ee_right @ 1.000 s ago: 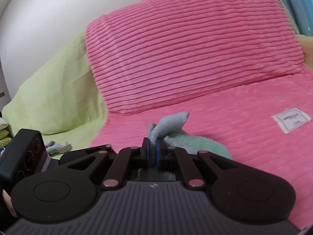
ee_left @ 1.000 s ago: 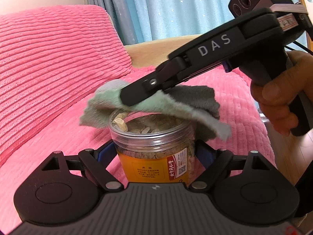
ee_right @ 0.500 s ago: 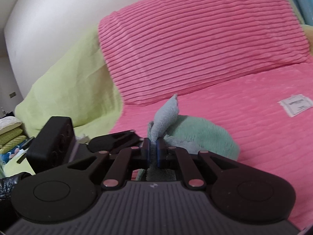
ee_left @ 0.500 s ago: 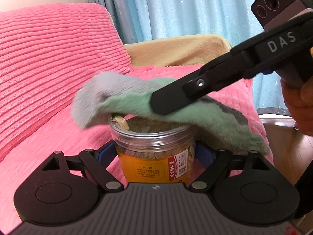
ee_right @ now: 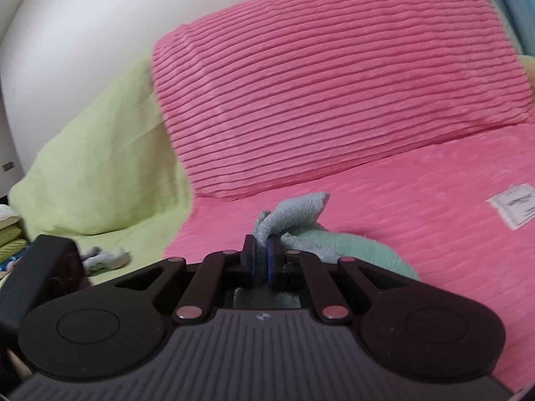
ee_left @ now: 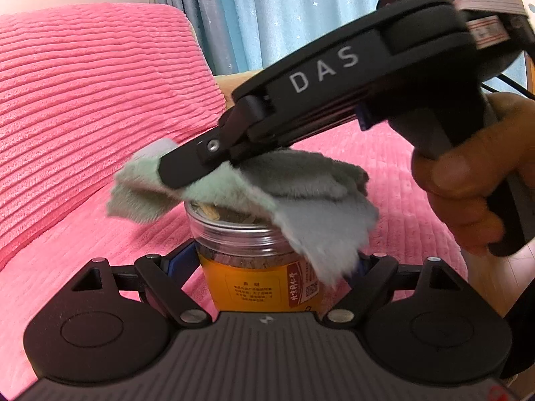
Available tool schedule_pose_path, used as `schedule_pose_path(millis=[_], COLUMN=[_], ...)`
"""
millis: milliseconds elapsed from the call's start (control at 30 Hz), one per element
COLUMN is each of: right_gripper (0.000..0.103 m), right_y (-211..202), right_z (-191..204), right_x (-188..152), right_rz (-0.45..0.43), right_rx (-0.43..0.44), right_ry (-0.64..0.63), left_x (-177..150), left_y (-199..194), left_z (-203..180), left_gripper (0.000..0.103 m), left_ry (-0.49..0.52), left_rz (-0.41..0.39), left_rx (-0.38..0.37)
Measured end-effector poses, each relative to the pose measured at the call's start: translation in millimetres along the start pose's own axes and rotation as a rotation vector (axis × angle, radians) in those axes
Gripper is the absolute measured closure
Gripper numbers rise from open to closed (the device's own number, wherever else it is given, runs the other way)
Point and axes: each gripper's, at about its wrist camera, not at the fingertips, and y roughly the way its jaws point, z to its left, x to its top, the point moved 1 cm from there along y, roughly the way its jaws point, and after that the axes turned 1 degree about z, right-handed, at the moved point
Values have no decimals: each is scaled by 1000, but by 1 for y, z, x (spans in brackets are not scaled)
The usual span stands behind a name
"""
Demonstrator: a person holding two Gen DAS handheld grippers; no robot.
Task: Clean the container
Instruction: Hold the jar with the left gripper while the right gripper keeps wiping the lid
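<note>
fleecy cloth [ee_left: 294, 180] over jar [ee_left: 254, 267] rim — draped

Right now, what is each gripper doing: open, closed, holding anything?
Left gripper: closed on the clear plastic jar.
Right gripper: closed on the green and grey cloth, draped over the jar's top.

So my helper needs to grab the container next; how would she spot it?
Look at the pink ribbed sofa seat, in front of the pink cushion. The left gripper clamps a clear jar with an orange label, a green-grey cloth draped over its top.
</note>
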Motion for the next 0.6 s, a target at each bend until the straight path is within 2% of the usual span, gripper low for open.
schedule_pose_path(millis=[267, 400, 600], right_gripper=[99, 98, 98], right_y=[-31, -41, -31], right_z=[-15, -7, 9], right_x=[-5, -12, -15], right_rz=[18, 33, 48], right_rx=[-44, -5, 83], right_ry=[19, 26, 25], left_x=[3, 5, 9], left_y=[3, 0, 5], left_z=[1, -15, -12], left_gripper=[18, 18, 18], left_ry=[4, -2, -9], left_rz=[-3, 5, 6], left_rx=[-5, 2, 2])
